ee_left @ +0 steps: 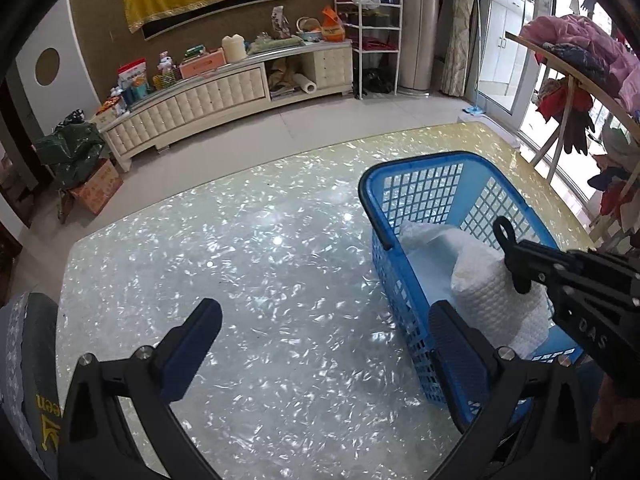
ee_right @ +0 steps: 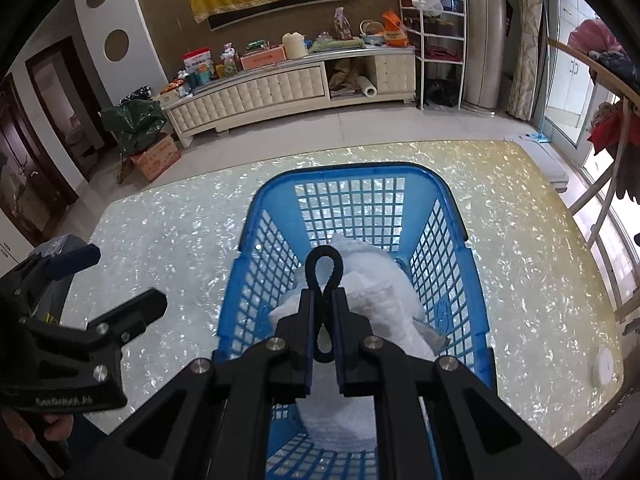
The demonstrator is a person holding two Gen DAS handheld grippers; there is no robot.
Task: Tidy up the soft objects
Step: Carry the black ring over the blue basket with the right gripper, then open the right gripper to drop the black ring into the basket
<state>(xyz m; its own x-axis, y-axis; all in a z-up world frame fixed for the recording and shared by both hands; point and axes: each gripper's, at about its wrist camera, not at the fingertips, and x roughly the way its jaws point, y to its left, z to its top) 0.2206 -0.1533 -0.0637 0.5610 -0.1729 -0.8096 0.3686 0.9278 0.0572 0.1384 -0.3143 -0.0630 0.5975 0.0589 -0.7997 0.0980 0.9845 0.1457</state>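
Right wrist view: right gripper (ee_right: 324, 312) is clenched on a black rubbery loop (ee_right: 324, 268), which sticks out past the tips, directly over the blue basket (ee_right: 452, 220). Loop looks like a hair tie or strap; can't tell which.

Left gripper (ee_left: 320, 340) is released, nothing between the jaws, hovering over bare table (ee_left: 240, 240) just left of the basket.

Basket already holds two white soft items: a textured roll (ee_left: 500, 300) at the near end and a crumpled white cloth (ee_right: 372, 280) behind it, toward the middle.

Step in hand, my read: drop the loop into the basket.
- Lower the tips below the rim before letting go; a light loop can bounce off the roll or hang on the mesh wall.
- Aim for the open floor at the far end, past the cloth.
- Open fully and lift straight up so the loop doesn't cling to a pad.

Edges and room:
- Near: basket's near end sits close to the table's near edge, so don't nudge it back.
- Left: wide clear tabletop, left gripper has room.
- Right: small white disc (ee_right: 608, 368) near the right edge; otherwise free.
- Far: open table beyond the basket, then floor and a low cabinet (ee_right: 280, 88), well apart.
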